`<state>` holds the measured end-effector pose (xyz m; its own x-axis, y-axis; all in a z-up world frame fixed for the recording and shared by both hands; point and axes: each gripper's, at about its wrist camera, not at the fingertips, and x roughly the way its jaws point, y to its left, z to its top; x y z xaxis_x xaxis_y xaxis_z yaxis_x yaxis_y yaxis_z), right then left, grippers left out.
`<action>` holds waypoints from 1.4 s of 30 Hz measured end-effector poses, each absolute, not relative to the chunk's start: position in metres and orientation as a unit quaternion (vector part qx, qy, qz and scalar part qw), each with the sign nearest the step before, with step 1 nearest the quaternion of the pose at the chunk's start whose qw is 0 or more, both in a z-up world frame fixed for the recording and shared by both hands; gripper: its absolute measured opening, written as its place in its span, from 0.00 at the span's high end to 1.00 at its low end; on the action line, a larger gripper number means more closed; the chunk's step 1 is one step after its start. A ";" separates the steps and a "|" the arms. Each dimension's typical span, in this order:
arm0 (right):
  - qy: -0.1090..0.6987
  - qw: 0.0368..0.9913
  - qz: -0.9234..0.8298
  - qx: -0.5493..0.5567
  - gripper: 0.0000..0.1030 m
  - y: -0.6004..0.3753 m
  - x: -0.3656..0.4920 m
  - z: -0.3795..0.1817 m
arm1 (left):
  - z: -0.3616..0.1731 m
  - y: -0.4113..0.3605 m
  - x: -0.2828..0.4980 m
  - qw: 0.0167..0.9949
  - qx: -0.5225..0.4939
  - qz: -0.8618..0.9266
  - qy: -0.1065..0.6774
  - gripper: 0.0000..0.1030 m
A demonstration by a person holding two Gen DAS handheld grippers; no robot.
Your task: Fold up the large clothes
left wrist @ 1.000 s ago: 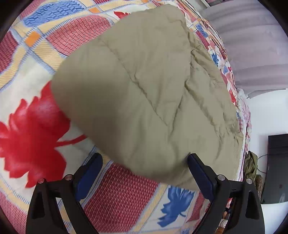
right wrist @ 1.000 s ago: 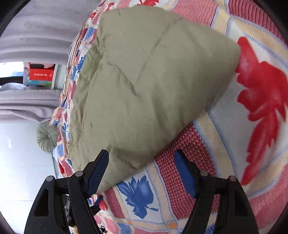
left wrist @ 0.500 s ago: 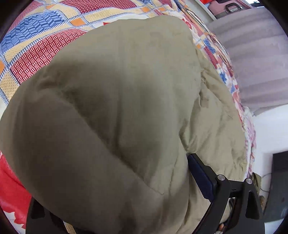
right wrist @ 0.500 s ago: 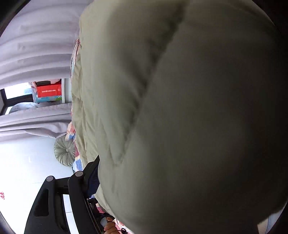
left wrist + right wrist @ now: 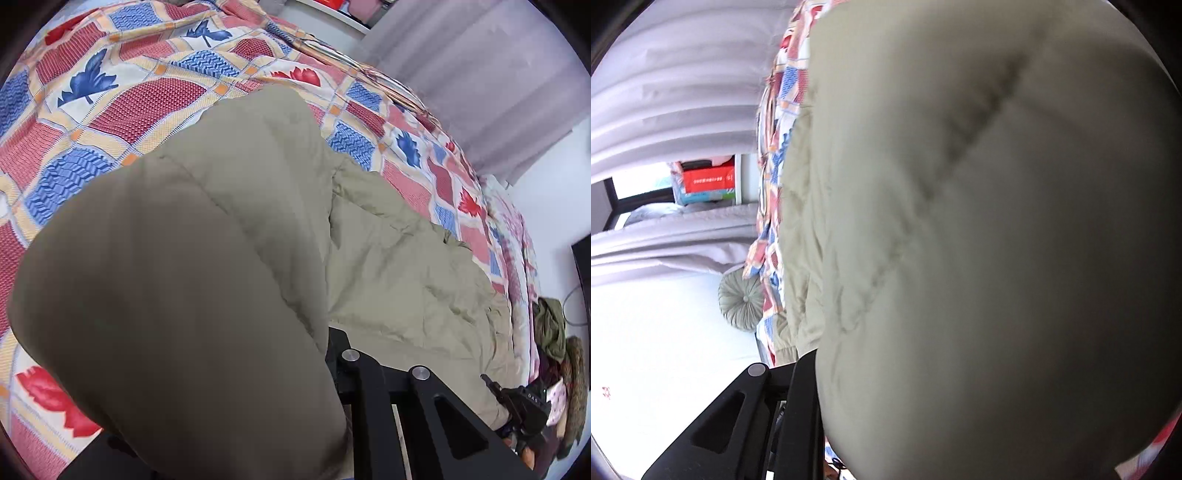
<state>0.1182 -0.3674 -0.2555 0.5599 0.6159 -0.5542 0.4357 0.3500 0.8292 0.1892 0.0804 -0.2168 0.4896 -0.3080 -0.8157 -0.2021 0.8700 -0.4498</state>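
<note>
Both grippers closing on the quilted jacket

Your left gripper (image 5: 325, 369) and right gripper (image 5: 827, 387) pinch the khaki jacket (image 5: 388, 266); its length runs toward 1 o'clock across the bed (image 5: 147, 99).

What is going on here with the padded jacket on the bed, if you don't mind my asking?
A person with a gripper in each hand is folding an olive padded jacket on a bed with a patterned bedspread. Both the left gripper and the right gripper are closing on the jacket's near end, which bulges up in front of both cameras and hides the fingertips. The rest of the jacket lies flat on the bedspread.
</note>
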 end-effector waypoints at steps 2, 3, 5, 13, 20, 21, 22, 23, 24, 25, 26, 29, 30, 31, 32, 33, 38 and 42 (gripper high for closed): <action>0.471 0.677 0.069 0.561 0.81 -0.364 0.105 -0.247 | -0.209 0.081 0.175 0.824 -0.245 -0.041 0.510 0.84; 0.473 0.675 0.070 0.561 0.81 -0.363 0.098 -0.243 | -0.206 0.085 0.166 0.821 -0.244 -0.043 0.514 0.84; 0.481 0.671 0.070 0.561 0.81 -0.360 0.079 -0.238 | -0.202 0.096 0.135 0.814 -0.247 -0.048 0.524 0.84; 0.505 0.637 0.053 0.580 0.81 -0.355 -0.005 -0.236 | -0.210 0.118 0.036 0.766 -0.257 -0.046 0.587 0.84; 0.534 0.609 0.007 0.586 0.76 -0.348 -0.042 -0.260 | -0.238 0.125 0.002 0.738 -0.231 -0.028 0.634 0.75; 0.539 0.606 0.004 0.585 0.72 -0.347 -0.042 -0.259 | -0.236 0.128 -0.002 0.734 -0.231 -0.029 0.638 0.75; 0.546 0.605 0.001 0.580 0.67 -0.346 -0.043 -0.258 | -0.232 0.129 -0.006 0.732 -0.227 -0.029 0.642 0.75; 0.558 0.605 -0.005 0.568 0.63 -0.346 -0.043 -0.254 | -0.227 0.132 -0.010 0.730 -0.221 -0.030 0.646 0.75; 0.570 0.606 -0.007 0.555 0.58 -0.347 -0.043 -0.249 | -0.221 0.135 -0.014 0.729 -0.215 -0.029 0.649 0.75; 0.586 0.609 -0.004 0.535 0.58 -0.347 -0.043 -0.241 | -0.211 0.139 -0.019 0.728 -0.202 -0.023 0.654 0.75; 0.600 0.613 0.000 0.514 0.58 -0.347 -0.044 -0.232 | -0.202 0.143 -0.022 0.729 -0.191 -0.017 0.657 0.75; 0.625 0.628 0.012 0.465 0.57 -0.348 -0.047 -0.200 | -0.165 0.155 -0.027 0.747 -0.158 0.000 0.645 0.75; 0.629 0.634 0.017 0.450 0.57 -0.349 -0.048 -0.189 | -0.153 0.160 -0.027 0.757 -0.150 0.006 0.636 0.75; 0.632 0.642 0.028 0.433 0.60 -0.348 -0.050 -0.177 | -0.142 0.165 -0.026 0.766 -0.143 0.012 0.626 0.75; 0.634 0.647 0.041 0.422 0.62 -0.348 -0.049 -0.167 | -0.129 0.167 -0.021 0.780 -0.134 0.017 0.611 0.75; 0.633 0.652 0.056 0.412 0.73 -0.348 -0.048 -0.157 | -0.117 0.168 -0.016 0.792 -0.130 0.017 0.596 0.75; 0.592 0.714 0.067 0.367 0.81 -0.354 -0.037 -0.117 | -0.108 0.153 0.026 0.811 -0.127 -0.053 0.569 0.75; 0.577 0.741 0.074 0.337 0.81 -0.350 0.000 -0.135 | -0.136 0.098 0.071 0.794 -0.133 -0.141 0.576 0.75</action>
<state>0.0002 -0.3501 -0.1346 0.3241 0.4981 -0.8042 0.2788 0.7621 0.5844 0.0706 0.0978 -0.1361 0.2961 -0.3768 -0.8777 0.0700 0.9250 -0.3735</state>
